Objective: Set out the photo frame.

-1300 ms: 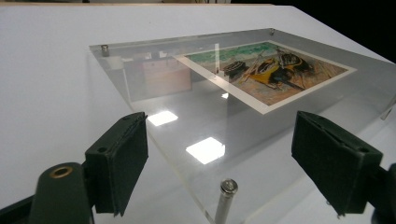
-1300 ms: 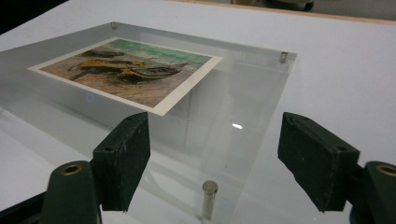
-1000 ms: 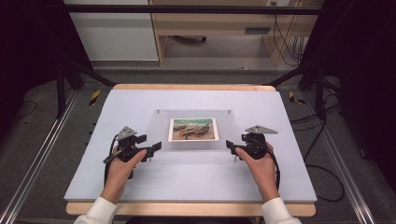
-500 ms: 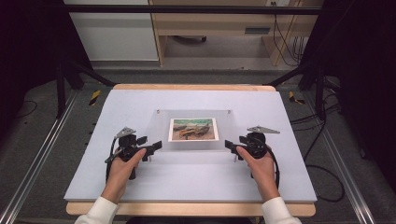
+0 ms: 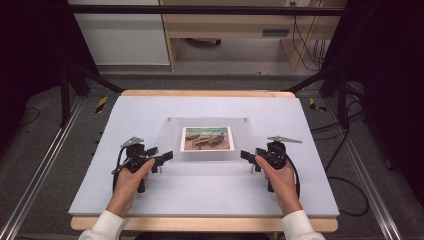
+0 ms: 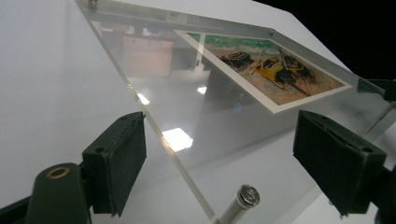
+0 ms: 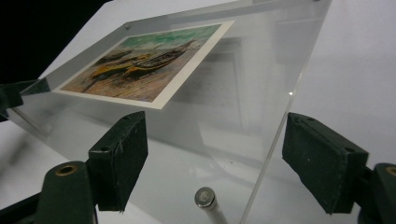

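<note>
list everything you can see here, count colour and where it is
clear frame: 1, see-through plastic sheet, middle of the table, between the two grippers
picture: 1, white-edged print of boats on a beach, inside the clear frame
metal pegs: 4, silver, one at each corner of the clear frame
table: 1, pale top with wooden edge, centre of the high view
cables: several, black, on the floor at the right
left gripper: 1, black, jaws open at the frame's near left corner
right gripper: 1, black, jaws open at the near right corner
hands: 2, white sleeves, near edge
</note>
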The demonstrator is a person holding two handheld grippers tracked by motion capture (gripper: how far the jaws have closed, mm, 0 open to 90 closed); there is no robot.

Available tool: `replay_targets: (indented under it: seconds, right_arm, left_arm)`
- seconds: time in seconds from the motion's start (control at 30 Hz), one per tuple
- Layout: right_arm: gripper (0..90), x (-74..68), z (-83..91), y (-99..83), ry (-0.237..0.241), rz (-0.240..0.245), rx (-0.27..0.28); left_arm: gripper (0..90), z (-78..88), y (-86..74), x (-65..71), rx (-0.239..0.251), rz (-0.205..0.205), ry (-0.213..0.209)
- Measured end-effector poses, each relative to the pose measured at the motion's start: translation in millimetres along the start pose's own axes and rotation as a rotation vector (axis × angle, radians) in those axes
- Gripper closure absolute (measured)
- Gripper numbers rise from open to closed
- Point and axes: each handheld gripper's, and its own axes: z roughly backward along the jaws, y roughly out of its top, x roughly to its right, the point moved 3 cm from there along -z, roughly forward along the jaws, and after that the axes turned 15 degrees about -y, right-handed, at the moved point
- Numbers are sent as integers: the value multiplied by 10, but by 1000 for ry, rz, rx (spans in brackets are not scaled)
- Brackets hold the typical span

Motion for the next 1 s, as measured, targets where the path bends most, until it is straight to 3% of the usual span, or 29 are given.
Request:
replay_targets:
  seconds: [0.07,0.27,0.57,1.0]
  right_arm:
    - [224,-22,-10,-22,41,-22,-22]
    - [227,-25,-13,-20,37,-22,-23]
    - [242,-29,-2,-16,21,-17,-25]
    - [253,-52,66,-31,7,24,-20]
  left_arm:
    - [171,4,-4,-4,-1,9,-9]
    - [176,-11,-11,-5,-5,21,-37]
    - [231,16,-1,-13,-5,37,-36]
    - [273,68,0,38,-21,6,-26]
